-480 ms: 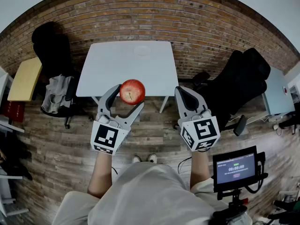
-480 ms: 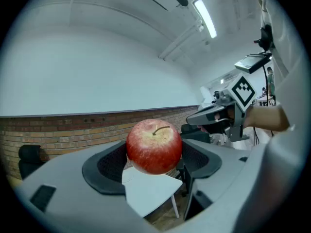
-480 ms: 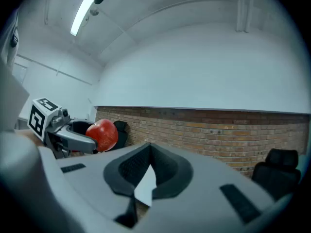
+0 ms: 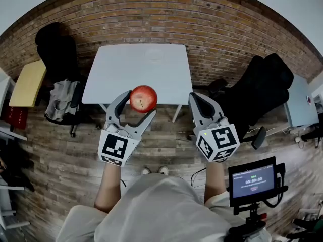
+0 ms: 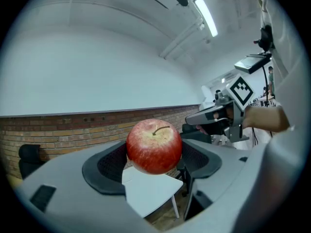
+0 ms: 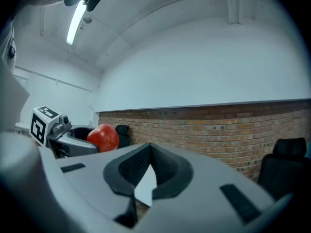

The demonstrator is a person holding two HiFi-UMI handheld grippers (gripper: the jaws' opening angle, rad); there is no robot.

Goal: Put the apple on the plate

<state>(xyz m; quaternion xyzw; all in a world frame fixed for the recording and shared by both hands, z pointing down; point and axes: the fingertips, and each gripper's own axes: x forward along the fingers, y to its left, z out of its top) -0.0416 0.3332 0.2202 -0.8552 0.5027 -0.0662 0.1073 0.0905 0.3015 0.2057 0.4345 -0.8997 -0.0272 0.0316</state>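
Note:
A red apple [image 4: 143,98] is clamped between the two spread jaws of my left gripper [image 4: 138,105], held level in the air above the wooden floor, in front of the white table [image 4: 116,77]. In the left gripper view the apple [image 5: 154,146] fills the gap between the black pads [image 5: 108,166], stem up. A pale plate [image 4: 154,54] lies on the far middle of the table. My right gripper [image 4: 197,101] hovers level to the right of the apple, its tips touching with nothing between them [image 6: 148,152]. From the right gripper view the apple [image 6: 103,137] shows at the left.
A brick wall [image 4: 166,19] runs behind the table. Black office chairs stand at the left [image 4: 56,49] and at the right [image 4: 262,89]. A small wooden table [image 4: 28,83] is at far left. A monitor on a stand [image 4: 253,180] sits at lower right.

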